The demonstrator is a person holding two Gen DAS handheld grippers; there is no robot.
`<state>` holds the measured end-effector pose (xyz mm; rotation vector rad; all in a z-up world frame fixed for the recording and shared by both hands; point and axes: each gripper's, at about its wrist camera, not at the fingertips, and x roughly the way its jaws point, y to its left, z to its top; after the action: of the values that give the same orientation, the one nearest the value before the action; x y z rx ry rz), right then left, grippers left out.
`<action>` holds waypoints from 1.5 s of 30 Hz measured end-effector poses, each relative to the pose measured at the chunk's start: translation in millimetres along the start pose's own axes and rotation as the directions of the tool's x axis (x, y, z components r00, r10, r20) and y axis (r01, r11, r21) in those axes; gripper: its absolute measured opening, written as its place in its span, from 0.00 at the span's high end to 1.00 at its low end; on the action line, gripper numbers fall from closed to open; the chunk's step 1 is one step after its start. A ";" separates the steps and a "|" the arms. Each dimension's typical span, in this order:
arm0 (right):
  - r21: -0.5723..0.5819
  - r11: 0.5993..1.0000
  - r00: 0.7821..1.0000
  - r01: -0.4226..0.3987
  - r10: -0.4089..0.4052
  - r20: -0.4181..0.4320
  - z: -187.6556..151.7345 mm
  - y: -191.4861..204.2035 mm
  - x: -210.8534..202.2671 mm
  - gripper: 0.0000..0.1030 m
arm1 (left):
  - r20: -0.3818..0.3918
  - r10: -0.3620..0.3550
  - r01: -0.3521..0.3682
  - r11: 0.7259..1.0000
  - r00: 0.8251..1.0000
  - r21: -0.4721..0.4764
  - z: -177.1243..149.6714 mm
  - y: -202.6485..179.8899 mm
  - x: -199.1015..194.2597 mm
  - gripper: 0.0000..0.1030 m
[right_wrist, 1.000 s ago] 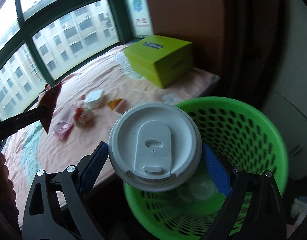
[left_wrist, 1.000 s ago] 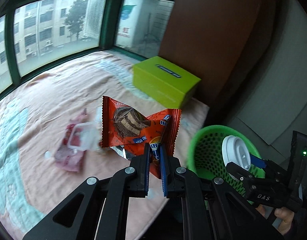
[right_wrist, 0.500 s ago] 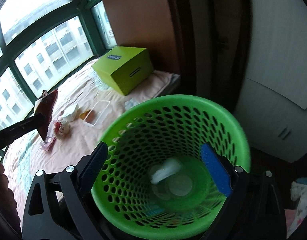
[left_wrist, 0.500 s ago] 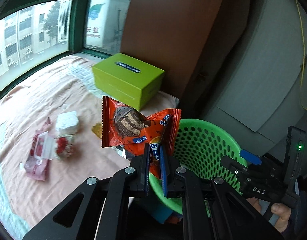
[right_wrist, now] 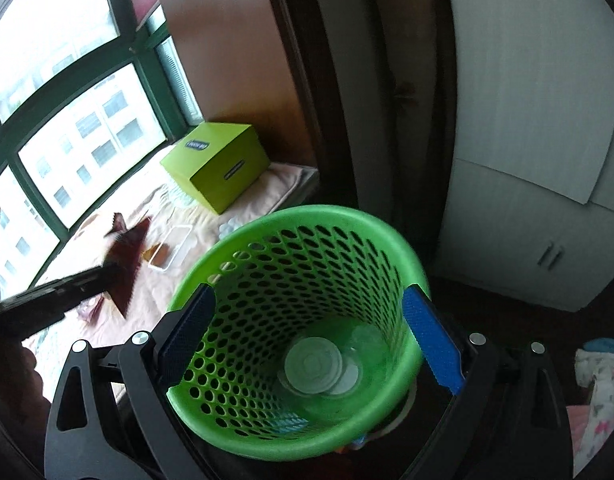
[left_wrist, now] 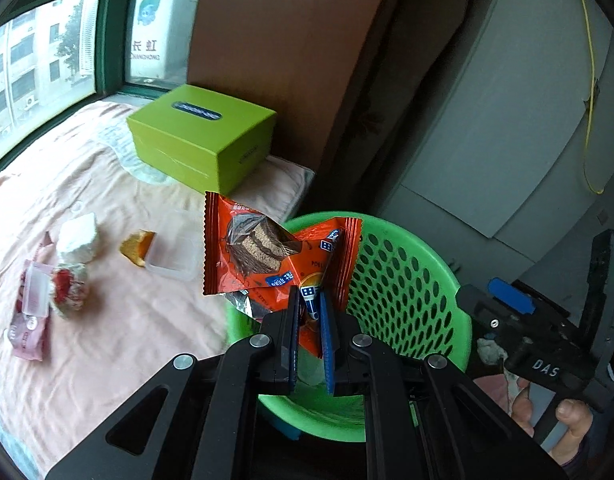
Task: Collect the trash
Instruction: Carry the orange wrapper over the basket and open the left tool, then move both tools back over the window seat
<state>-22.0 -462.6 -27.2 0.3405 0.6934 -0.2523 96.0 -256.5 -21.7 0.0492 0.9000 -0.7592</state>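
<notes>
You're mid-drop: your left gripper (left_wrist: 309,316) pinches the orange wrapper (left_wrist: 267,256) above the green basket (right_wrist: 307,436) rim — carry it over the opening, then release. Your right gripper (right_wrist: 307,340) hangs spread wide, empty.

left gripper (left_wrist: 310,312) pinching orange wrapper (left_wrist: 267,256), green basket (left_wrist: 407,280)

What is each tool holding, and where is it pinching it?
The left tool pinches the orange snack wrapper by its bottom edge, near the middle. The right tool is open and holds nothing.
</notes>
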 end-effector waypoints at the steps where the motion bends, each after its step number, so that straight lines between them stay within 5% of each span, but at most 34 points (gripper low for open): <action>1: 0.002 1.000 1.000 0.001 -0.001 0.003 0.0 -1.0 -0.8 0.09 | -0.006 -0.002 0.002 1.000 1.000 0.005 -0.7 -2.6 2.5 0.91; 12: 0.028 1.000 1.000 -0.002 0.001 0.020 -1.2 -9.4 -6.7 0.09 | -0.035 -0.026 0.028 0.998 0.999 0.055 -7.1 -25.1 16.6 0.81; 15: 0.031 1.000 1.000 -0.001 0.001 0.022 -0.4 -10.5 -6.5 0.09 | -0.043 -0.022 0.024 0.998 0.999 0.054 -8.8 -26.5 17.6 0.62; 23: 0.019 1.000 1.000 -0.021 0.021 0.017 -0.1 -2.4 -4.3 0.09 | -0.020 0.015 -0.014 0.999 1.000 0.038 -10.4 -14.1 7.0 0.46; 36: -0.047 0.994 0.995 -0.098 0.097 -0.017 3.2 39.9 10.6 0.09 | 0.018 0.136 -0.134 0.989 0.991 -0.069 -13.7 46.5 -19.1 0.35; 45: -0.104 0.983 0.988 -0.150 0.145 -0.054 5.2 77.8 28.2 0.09 | 0.029 0.255 -0.245 0.950 0.967 -0.196 -20.3 118.1 -46.8 0.35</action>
<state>28.2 -396.7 -24.9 0.2938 0.7206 -0.0664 136.7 -134.9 -32.2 -0.0260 0.8920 -0.4341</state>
